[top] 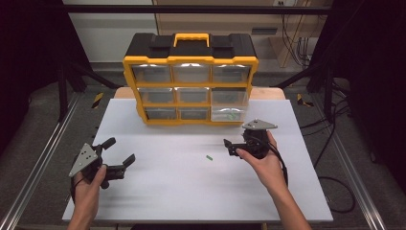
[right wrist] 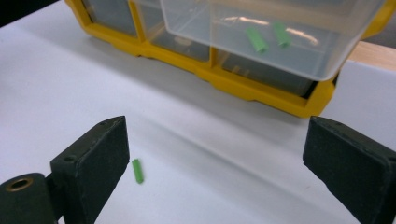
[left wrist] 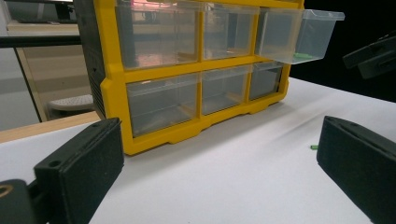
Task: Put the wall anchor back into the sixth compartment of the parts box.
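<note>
Hovering wide-jawed and empty at frame centre, right hand-held gripper (top: 229, 146) faces green peg (top: 209, 156); pulled-out drawer (top: 229, 114) awaits it.

The pulled-out drawer (right wrist: 261, 42) is cut off by the top edge in the right gripper view. The organizer's (left wrist: 187, 70) top is likewise cropped in the left gripper view, and the closed drawers' contents cannot be told through blurred fronts.
</note>
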The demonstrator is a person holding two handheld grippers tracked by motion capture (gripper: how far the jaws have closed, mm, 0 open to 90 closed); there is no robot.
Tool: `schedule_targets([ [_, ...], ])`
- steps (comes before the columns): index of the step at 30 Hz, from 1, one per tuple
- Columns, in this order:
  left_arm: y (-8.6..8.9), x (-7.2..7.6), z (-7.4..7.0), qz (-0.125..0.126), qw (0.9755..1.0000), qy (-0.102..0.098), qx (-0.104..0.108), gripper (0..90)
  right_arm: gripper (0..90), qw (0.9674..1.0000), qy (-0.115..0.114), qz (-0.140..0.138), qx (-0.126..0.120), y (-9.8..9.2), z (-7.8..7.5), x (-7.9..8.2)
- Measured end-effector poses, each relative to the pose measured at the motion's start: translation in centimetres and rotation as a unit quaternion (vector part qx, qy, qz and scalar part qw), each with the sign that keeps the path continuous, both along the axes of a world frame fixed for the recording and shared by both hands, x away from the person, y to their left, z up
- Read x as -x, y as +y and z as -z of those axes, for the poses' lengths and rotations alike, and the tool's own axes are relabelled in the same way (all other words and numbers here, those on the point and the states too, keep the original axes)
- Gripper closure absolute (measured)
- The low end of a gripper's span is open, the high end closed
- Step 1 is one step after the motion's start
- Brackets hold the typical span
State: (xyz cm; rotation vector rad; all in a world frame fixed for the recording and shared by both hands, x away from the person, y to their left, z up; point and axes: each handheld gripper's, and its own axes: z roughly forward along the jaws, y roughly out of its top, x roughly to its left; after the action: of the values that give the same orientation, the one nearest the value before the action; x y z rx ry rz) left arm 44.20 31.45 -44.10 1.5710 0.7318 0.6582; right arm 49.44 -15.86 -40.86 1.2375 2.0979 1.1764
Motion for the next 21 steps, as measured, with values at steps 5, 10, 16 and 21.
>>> schedule_targets([
  [5,0.0,0.0,0.0,0.0,1.0,0.0,-0.001,0.9,7.5,0.9997,0.013,-0.013,0.014,0.9,0.9,0.0],
  [10,-0.1,0.0,0.0,0.001,1.0,0.0,-0.004,0.9,8.2,0.999,0.025,-0.025,0.027,2.0,1.7,-0.2],
  [16,-0.1,0.0,0.0,0.002,1.0,-0.001,-0.003,0.9,9.8,0.9978,0.04,-0.04,0.035,3.3,2.5,-0.5],
  [21,-0.1,0.0,0.0,0.003,1.0,-0.001,-0.004,0.9,11.1,0.9967,0.051,-0.048,0.04,4.0,3.1,-0.6],
])
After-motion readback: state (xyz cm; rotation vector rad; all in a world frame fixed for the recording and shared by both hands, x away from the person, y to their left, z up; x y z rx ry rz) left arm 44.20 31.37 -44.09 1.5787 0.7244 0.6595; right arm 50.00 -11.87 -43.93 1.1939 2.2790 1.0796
